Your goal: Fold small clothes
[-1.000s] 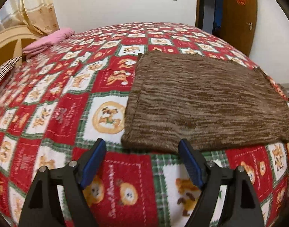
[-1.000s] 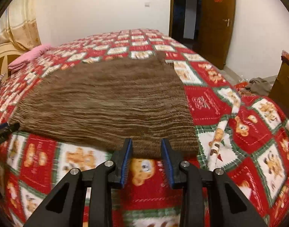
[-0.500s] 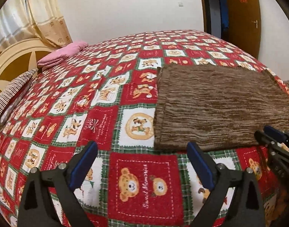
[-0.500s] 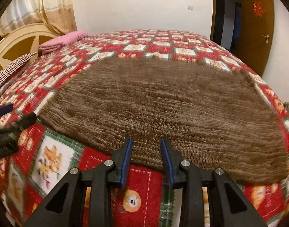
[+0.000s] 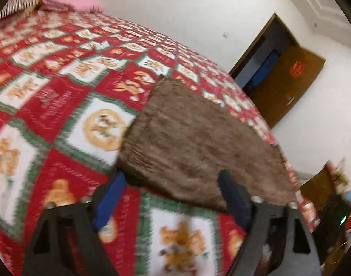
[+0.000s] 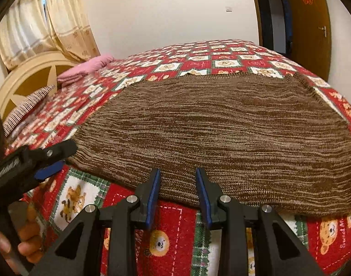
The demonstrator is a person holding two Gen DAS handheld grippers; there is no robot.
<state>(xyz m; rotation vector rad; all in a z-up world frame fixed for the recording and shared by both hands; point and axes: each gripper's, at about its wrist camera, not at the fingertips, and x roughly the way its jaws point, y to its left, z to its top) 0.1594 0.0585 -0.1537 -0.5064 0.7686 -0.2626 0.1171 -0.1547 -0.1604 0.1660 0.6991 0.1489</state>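
A brown knitted garment (image 6: 221,133) lies flat on the red teddy-bear bedspread (image 6: 221,55). My right gripper (image 6: 177,177) is open with a narrow gap. Its tips sit at the middle of the garment's near edge, and no cloth is pinched. My left gripper (image 6: 63,158) is rolled to one side at the garment's near left corner, with a hand (image 6: 26,241) on its handle. In the blurred left wrist view that corner of the garment (image 5: 198,142) lies between the closing jaws of the left gripper (image 5: 172,176). I cannot see the pads pressing on it.
Folded pink cloth (image 6: 88,67) and a striped pillow (image 6: 28,108) lie by the cream headboard (image 6: 26,82) at the far left. A brown door (image 6: 311,23) stands open beyond the bed. Bare bedspread stretches left of and behind the garment.
The left gripper rolled, moved in on the garment's near left corner and narrowed its jaws. The right gripper slid left along the near edge, then held still.
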